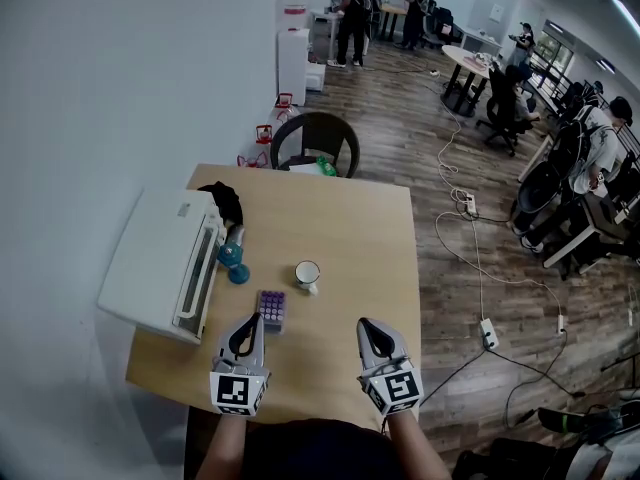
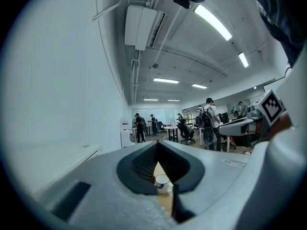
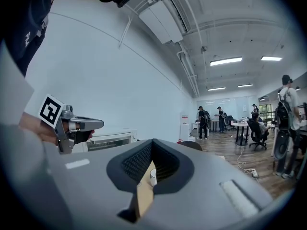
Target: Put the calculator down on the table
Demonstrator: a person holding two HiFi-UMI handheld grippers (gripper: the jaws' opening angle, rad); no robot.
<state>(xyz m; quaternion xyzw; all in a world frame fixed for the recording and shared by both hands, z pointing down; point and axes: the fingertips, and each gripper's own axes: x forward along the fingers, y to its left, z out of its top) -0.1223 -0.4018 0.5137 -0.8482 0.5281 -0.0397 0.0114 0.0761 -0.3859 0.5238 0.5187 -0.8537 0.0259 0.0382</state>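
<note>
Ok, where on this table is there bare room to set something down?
The right half of the table is bare, from the mug to the right edge, and so is the far end by the chair. The left is crowded: printer, blue object, calculator and mug sit close together.

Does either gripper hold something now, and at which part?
Nothing is held: left gripper and right gripper are shut and empty; the calculator lies on the table.
</note>
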